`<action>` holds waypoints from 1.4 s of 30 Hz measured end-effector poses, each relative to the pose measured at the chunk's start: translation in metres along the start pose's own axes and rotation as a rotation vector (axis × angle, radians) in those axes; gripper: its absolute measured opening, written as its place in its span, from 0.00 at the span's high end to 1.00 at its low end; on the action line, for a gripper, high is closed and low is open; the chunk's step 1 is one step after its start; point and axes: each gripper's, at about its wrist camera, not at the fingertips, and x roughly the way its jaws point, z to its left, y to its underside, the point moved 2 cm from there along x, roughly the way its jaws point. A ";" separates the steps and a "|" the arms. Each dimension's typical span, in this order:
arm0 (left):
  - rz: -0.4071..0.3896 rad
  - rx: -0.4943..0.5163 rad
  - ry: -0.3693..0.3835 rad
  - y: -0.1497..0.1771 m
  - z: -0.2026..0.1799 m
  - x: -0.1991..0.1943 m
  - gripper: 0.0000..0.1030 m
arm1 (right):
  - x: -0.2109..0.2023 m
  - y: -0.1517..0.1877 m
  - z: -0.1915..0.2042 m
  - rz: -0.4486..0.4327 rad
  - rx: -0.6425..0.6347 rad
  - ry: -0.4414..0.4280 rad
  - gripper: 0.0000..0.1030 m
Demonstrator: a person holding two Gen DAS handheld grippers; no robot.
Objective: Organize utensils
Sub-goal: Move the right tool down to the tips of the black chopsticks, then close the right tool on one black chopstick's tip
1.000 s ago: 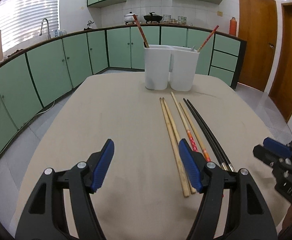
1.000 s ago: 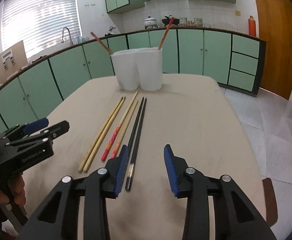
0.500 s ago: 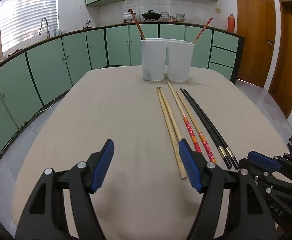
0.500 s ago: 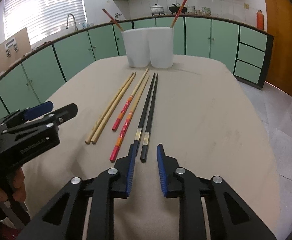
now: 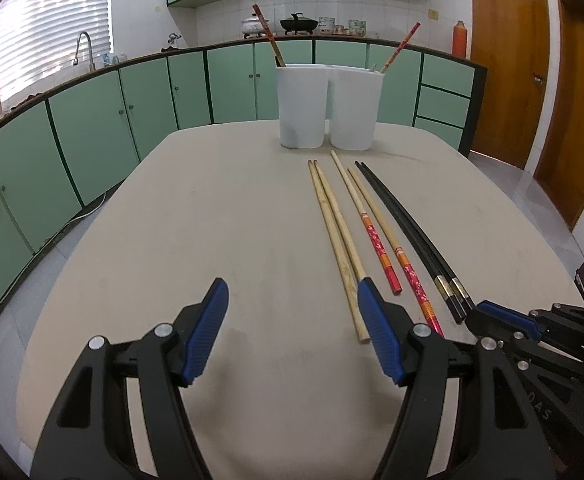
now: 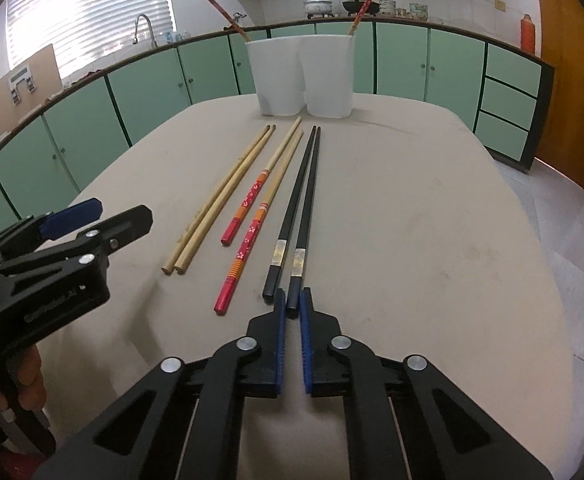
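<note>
White twin cups (image 6: 303, 76) each hold one red chopstick (image 6: 361, 4); left tongs (image 5: 292, 332) apart, right tongs (image 6: 290, 304) pinching a black chopstick (image 6: 301, 240).

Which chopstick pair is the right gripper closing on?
The black chopsticks, rightmost pair; the right gripper brackets one's near end. The plain wooden pair and red-patterned pair lie left.

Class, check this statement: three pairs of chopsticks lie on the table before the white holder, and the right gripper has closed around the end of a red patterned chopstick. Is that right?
Not quite. In the right wrist view, the right gripper is nearly closed around the end of a black chopstick, not a red patterned one. The three pairs on the table before the white holder are correct.
</note>
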 end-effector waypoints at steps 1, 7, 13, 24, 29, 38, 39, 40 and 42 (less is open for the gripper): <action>0.003 0.001 0.005 0.000 -0.001 0.000 0.37 | 0.000 0.000 0.000 0.000 -0.004 0.002 0.93; 0.024 0.011 0.020 0.004 -0.004 0.001 0.37 | 0.000 -0.003 -0.004 0.006 0.007 -0.007 0.93; 0.057 0.028 0.016 0.008 -0.009 0.008 0.37 | 0.001 -0.003 -0.008 0.006 0.021 -0.016 0.94; 0.095 0.017 0.016 0.015 -0.016 0.022 0.45 | 0.001 -0.003 -0.010 0.003 0.039 -0.023 0.94; 0.087 0.011 0.007 0.015 -0.017 0.024 0.51 | 0.002 -0.004 -0.010 0.001 0.043 -0.024 0.94; 0.081 0.024 0.020 0.011 -0.023 0.023 0.94 | 0.002 -0.005 -0.010 0.001 0.046 -0.027 0.94; 0.082 0.026 0.023 0.011 -0.023 0.022 0.94 | 0.001 -0.005 -0.010 0.000 0.047 -0.027 0.94; 0.083 0.025 0.026 0.011 -0.023 0.022 0.94 | 0.000 -0.005 -0.010 -0.003 0.047 -0.027 0.94; 0.076 0.025 0.028 0.008 -0.023 0.018 0.94 | -0.004 -0.008 -0.011 -0.016 0.044 -0.023 0.94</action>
